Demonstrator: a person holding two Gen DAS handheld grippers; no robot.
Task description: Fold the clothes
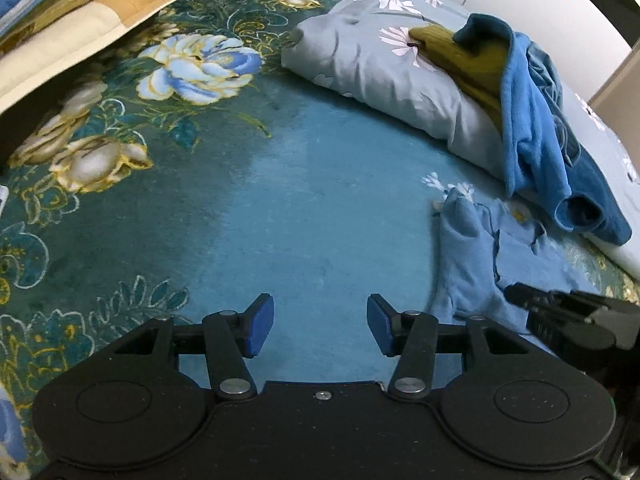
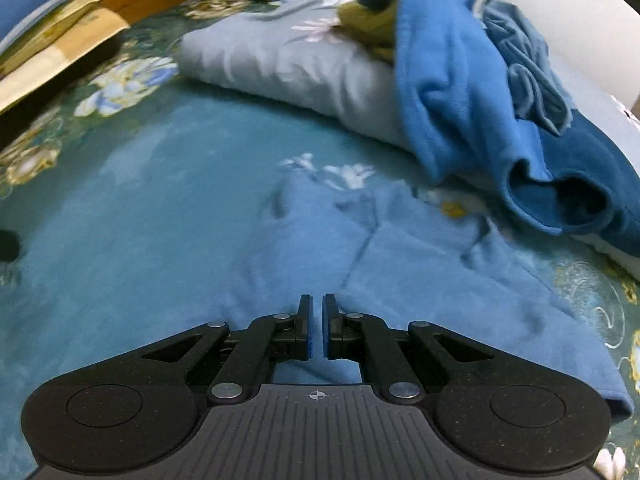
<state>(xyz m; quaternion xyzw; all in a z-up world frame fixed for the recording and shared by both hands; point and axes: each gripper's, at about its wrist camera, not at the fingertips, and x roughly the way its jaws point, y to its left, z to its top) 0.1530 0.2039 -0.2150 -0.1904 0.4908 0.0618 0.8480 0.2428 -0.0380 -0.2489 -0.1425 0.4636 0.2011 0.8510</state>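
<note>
Spread low on the bed, a pale blue fleece garment (image 2: 420, 280) lies rumpled on the teal floral blanket (image 1: 280, 208), its long axis running from the near right foreground away toward the folded quilt; in the left wrist view one narrow end (image 1: 456, 208) points up and away, toward the quilt's near edge. A seam or fold line crosses it diagonally in the right wrist view. Whether it is a top or trousers cannot be told.

At its near edge, the right gripper (image 2: 318, 326) sits over the cloth with its fingers drawn almost together, a thin slit between the blue pads; whether fabric is caught in that slit cannot be told. From the left wrist view the same gripper (image 1: 568, 316) shows as a black shape at the garment's right side.

Left of the garment, over bare blanket, the left gripper (image 1: 320, 324) holds its fingers wide apart with nothing between them.

Beyond, a grey floral quilt (image 1: 360, 60) is folded thick, with a bright blue fleece garment (image 1: 536, 128) draped down its front, its open cuff just beside the pale garment's far end. An olive knit item (image 1: 464, 60) lies under it on the quilt. A stack of folded bedding (image 1: 72, 20) fills the far left corner.
</note>
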